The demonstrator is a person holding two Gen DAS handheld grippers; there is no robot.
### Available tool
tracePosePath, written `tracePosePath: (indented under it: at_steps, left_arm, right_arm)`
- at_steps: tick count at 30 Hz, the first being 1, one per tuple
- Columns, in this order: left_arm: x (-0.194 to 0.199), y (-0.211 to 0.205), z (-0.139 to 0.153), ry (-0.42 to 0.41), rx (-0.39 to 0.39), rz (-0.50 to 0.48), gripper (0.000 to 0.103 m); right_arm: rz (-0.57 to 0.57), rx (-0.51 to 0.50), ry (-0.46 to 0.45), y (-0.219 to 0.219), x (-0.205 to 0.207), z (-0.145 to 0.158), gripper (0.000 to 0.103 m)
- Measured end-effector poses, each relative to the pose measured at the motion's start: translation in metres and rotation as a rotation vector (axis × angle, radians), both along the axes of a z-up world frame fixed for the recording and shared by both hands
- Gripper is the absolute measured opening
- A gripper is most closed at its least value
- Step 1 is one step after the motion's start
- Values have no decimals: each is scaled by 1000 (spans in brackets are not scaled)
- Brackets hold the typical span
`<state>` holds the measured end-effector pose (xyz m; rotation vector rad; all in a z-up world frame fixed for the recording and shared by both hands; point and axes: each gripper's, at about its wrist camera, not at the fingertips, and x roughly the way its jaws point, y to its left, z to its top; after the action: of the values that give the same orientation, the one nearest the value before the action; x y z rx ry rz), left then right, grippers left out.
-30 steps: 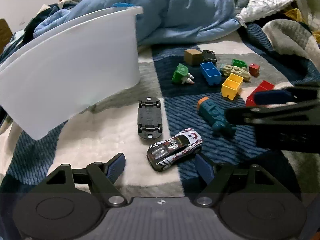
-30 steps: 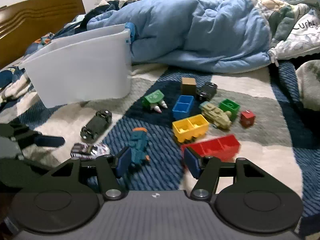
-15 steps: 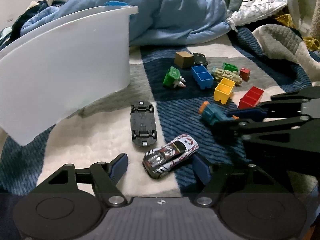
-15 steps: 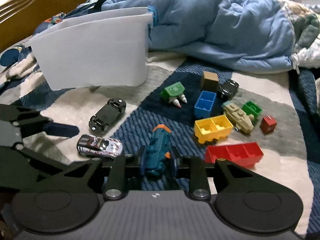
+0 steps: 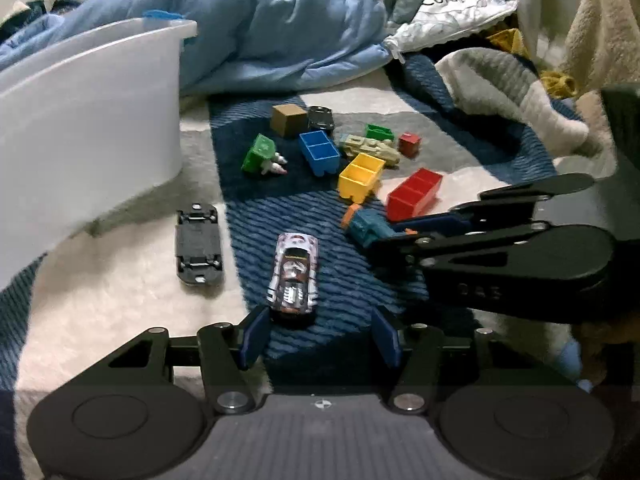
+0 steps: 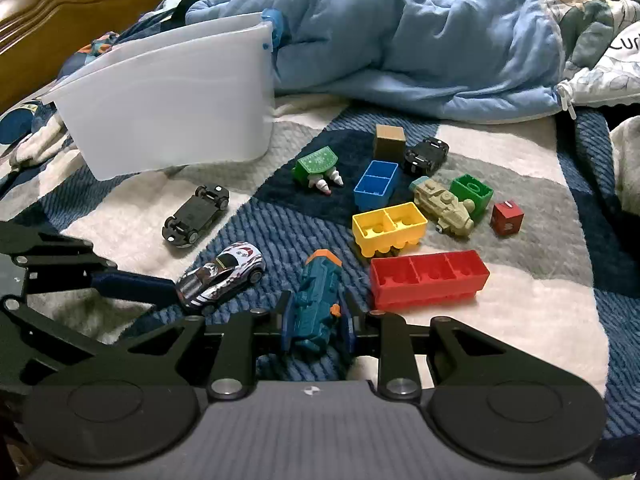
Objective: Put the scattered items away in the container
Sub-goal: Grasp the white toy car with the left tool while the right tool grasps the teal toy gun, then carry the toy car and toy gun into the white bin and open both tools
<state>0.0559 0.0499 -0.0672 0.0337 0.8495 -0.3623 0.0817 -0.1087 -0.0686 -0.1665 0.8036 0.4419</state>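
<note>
A white plastic bin [image 5: 88,120] [image 6: 176,112] stands on the bed at the left. Toys lie scattered on the blanket. My left gripper [image 5: 320,340] is open, with the rear of a white toy car [image 5: 294,276] [image 6: 222,276] between its fingertips. My right gripper [image 6: 316,324] is shut on a teal toy vehicle [image 6: 316,300] [image 5: 366,226], which rests on the blanket. An overturned black car [image 5: 198,244] [image 6: 196,216] lies near the bin. Red [image 6: 428,278], yellow [image 6: 388,228] and blue [image 6: 376,182] blocks lie to the right.
Further back lie a green toy [image 6: 316,168], a brown cube [image 6: 389,140], a small black car [image 6: 426,154], a tan tank [image 6: 442,206], a green block [image 6: 472,192] and a small red cube [image 6: 506,216]. A blue duvet [image 6: 400,40] is heaped behind. A wooden headboard [image 6: 80,12] stands far left.
My right gripper moved onto the teal vehicle and closed on it. My left gripper advanced and turned, so the white car now sits lengthwise between its open fingertips.
</note>
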Motion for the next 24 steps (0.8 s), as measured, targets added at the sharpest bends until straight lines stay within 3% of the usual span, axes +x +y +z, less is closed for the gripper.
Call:
tracePosePath:
  at_steps: [5, 7, 10, 13, 15, 17, 18, 24]
  left_arm:
    - [12, 0, 7, -61, 55, 100, 68]
    - [20, -1, 5, -46, 59, 95, 68]
    - [31, 3, -7, 25, 2, 73, 62]
    - [29, 0, -11, 4, 21, 41, 62]
    - [25, -5, -10, -9, 60, 18, 56]
    - [22, -9, -7, -16, 73, 8, 36]
    - [22, -9, -6, -18, 77, 11, 34]
    - [17, -7, 1, -27, 82, 42, 33]
  right_arm:
    - [-5, 19, 8, -3, 2, -1, 29]
    - [-23, 24, 13, -3, 5, -3, 29]
    - [-31, 46, 46, -8, 12, -7, 31]
    - [-7, 53, 70, -13, 17, -12, 33]
    - [19, 29, 56, -12, 15, -11, 29]
    - [28, -3, 33, -8, 9, -9, 25]
    - [28, -10, 22, -7, 8, -7, 25]
    - [25, -18, -15, -7, -1, 4, 25]
